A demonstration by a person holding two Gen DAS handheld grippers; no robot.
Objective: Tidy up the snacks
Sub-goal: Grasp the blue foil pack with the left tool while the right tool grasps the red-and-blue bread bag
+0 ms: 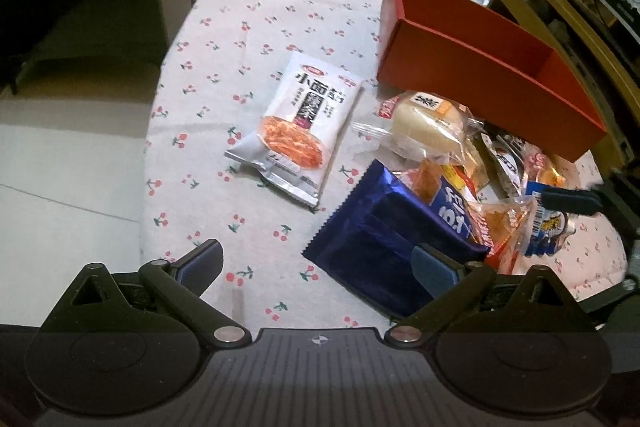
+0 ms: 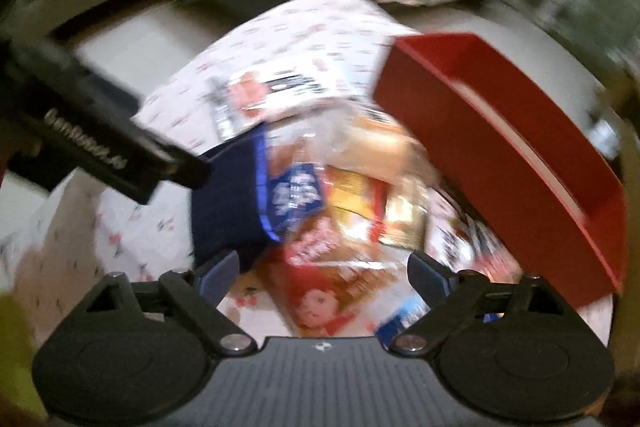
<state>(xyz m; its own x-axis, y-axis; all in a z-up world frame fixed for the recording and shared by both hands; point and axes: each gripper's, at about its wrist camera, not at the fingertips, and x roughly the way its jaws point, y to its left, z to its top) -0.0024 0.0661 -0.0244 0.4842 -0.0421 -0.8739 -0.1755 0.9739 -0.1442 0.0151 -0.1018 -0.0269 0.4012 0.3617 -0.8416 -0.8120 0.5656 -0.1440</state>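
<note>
The left gripper (image 1: 318, 269) is held wide open over the cherry-print cloth (image 1: 224, 75), nothing between its fingers; its right pad lies above the dark blue packet (image 1: 380, 227). The right gripper (image 2: 324, 273) is likewise spread wide and empty, above a red-and-orange packet (image 2: 328, 291). Only the left wrist view is sharp: there the white noodle-snack packet (image 1: 298, 125) is seen alone at 12 o'clock from the gripper, clear of the heap, its long axis running from 1 o'clock down to 7 o'clock, printed face up. The bread roll in clear wrap (image 1: 428, 123) is seen at 2 o'clock, atop the heap. The right wrist view (heavily blurred) alone shows the left gripper's black body at 10 o'clock. The open red box (image 1: 492, 67) stands at 1 o'clock, its long axis slanting toward 4 o'clock, just beside the heap.
</note>
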